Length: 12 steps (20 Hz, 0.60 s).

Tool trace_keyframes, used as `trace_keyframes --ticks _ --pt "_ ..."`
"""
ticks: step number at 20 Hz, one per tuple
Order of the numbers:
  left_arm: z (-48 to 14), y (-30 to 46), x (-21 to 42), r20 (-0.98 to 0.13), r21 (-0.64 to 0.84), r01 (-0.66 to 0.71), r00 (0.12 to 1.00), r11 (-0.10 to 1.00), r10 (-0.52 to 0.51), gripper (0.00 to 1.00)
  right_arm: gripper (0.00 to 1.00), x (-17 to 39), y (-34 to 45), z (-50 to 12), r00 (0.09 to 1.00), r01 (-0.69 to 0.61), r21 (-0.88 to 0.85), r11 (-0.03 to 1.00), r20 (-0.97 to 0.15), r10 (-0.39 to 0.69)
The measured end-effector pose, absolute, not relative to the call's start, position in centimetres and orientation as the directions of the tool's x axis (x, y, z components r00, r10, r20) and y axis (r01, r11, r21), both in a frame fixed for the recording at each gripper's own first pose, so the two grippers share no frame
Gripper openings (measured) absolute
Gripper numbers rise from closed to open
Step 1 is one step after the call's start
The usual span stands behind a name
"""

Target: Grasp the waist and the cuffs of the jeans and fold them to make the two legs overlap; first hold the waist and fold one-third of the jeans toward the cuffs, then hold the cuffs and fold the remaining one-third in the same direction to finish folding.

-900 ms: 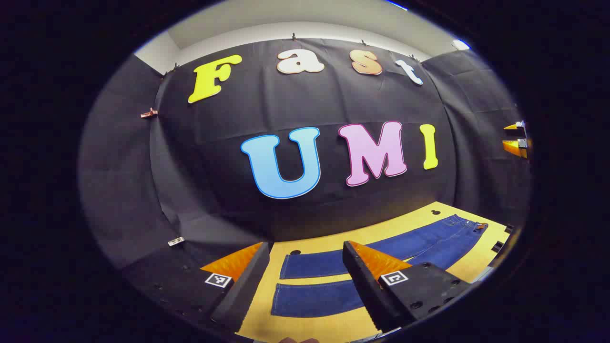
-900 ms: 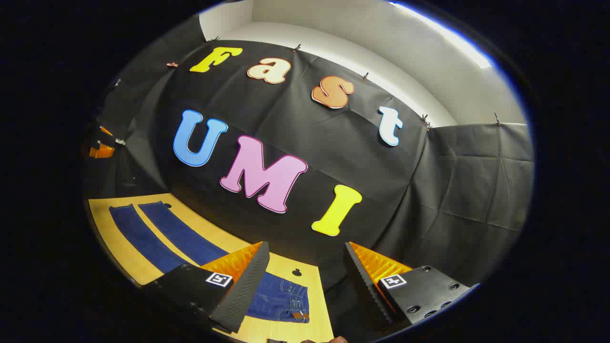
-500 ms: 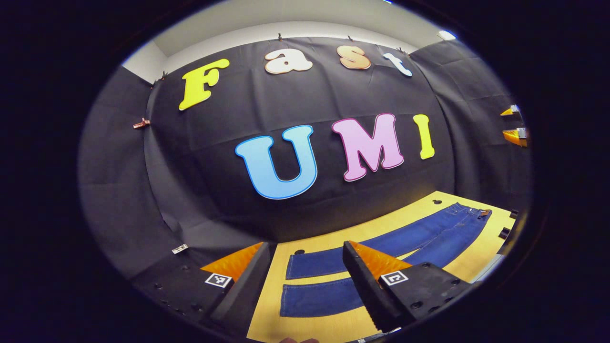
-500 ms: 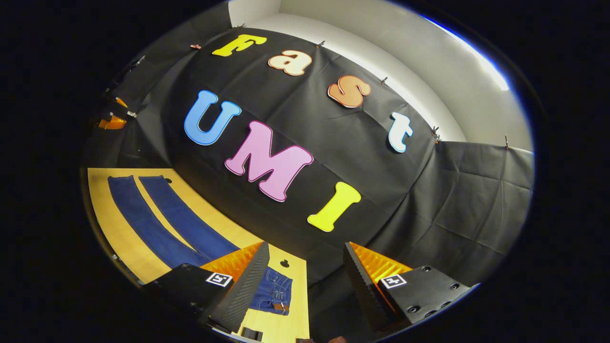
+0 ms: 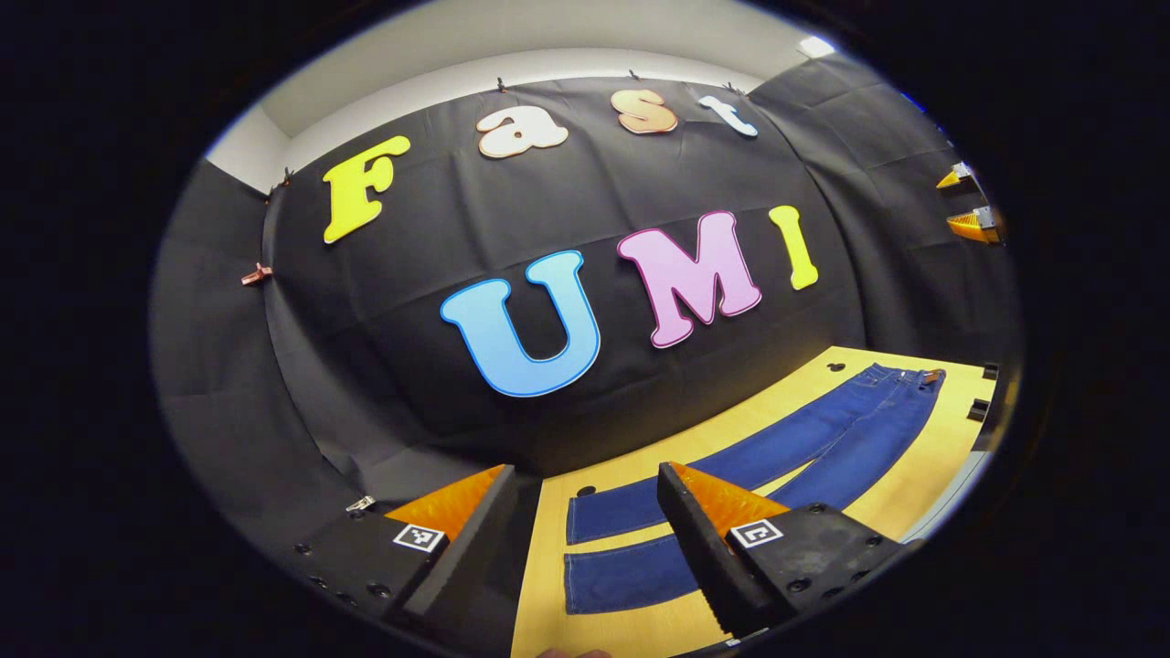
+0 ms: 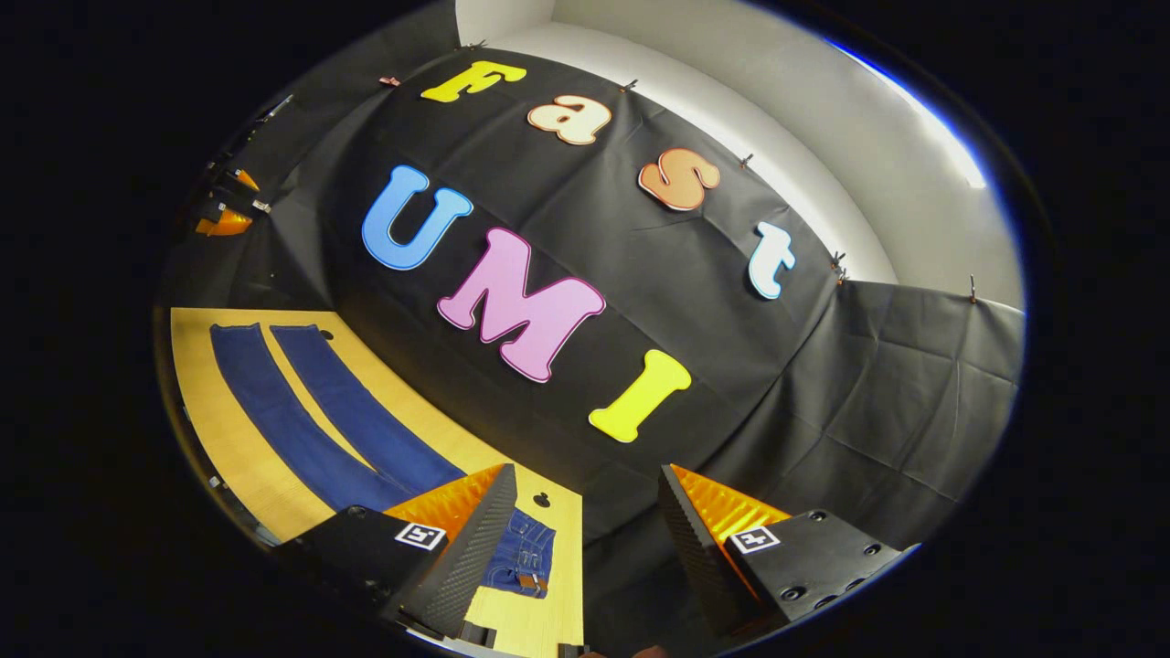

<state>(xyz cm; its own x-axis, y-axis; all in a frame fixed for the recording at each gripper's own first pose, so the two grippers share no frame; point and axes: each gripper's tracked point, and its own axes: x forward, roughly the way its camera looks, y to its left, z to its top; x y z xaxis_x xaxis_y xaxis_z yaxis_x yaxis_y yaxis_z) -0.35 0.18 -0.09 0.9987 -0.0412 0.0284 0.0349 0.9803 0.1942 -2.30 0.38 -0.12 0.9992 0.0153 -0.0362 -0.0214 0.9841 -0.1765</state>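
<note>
Lying flat on the table (image 5: pixel 923 475), the jeans (image 5: pixel 823 448) sit beneath both spread, empty tongs (image 5: pixel 585 530) (image 6: pixel 585 530).

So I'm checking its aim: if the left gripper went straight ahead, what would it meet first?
Probably the black cloth wall, not the jeans, which lie lower on the table. The left gripper is open; depth is unclear.

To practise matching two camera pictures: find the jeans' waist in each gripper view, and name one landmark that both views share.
Left gripper view: the waist lies far right on the wooden table, beyond the legs.
Right gripper view: the waist lies at the bottom centre, between the right gripper fingers.
Shared landmark: the small dark hole in the table beside the waist.
</note>
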Motion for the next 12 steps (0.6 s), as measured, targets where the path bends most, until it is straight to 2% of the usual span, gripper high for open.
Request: trace_keyframes --ticks 8,12 --pt "-1.1 0.4 -0.8 -0.005 0.284 0.087 0.996 0.955 -0.089 0.97 0.96 -2.0 2.1 -0.8 0.994 -0.1 -0.19 0.977 -0.056 0.091" --pt "-4.7 1.2 -1.9 -0.064 0.364 0.122 0.992 0.923 -0.106 0.97 0.96 -2.0 3.0 -1.7 0.991 -0.125 -0.216 0.968 -0.068 0.112"
